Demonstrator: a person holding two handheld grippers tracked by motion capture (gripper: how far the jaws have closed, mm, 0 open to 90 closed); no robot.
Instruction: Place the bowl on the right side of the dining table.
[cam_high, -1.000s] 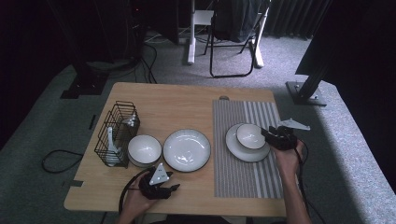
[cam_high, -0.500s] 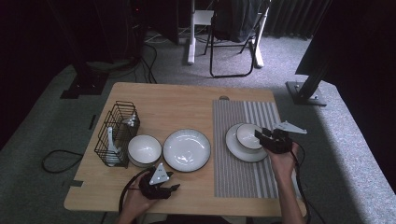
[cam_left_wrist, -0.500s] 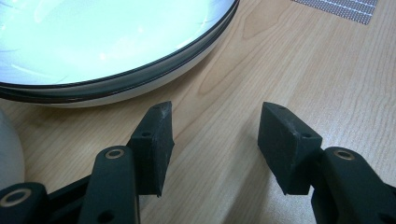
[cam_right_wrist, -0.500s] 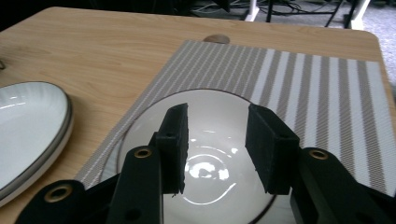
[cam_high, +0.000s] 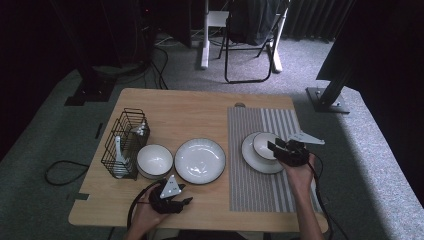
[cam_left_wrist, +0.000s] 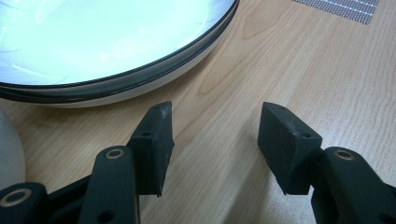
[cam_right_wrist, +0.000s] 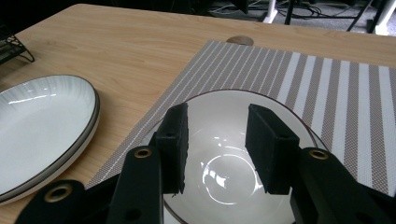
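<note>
Right gripper (cam_high: 278, 147) hovers over the small white ceramic bowl (cam_high: 263, 145), jaws spread apart and pinching nothing, its black pads (cam_right_wrist: 173, 140) just above the bowl's hollow. That bowl sits on a white saucer (cam_high: 255, 162) upon the grey striped woven placemat (cam_high: 260, 190). Left of the placemat, beside a large white dark-rimmed plate (cam_high: 200, 160), the left gripper (cam_high: 186, 201) rests on the wooden table (cam_high: 195, 110), jaws spread and empty.

Desk (cam_high: 200, 112): light wood grain.
Placemat (cam_high: 260, 185): grey and white stripes.
Small bowl (cam_right_wrist: 224, 168): white, dark rim line.
Large plate (cam_high: 200, 160): white, dark rim.
Wire basket (cam_high: 125, 142): black.
Right tongs (cam_right_wrist: 215, 140): black.
</note>
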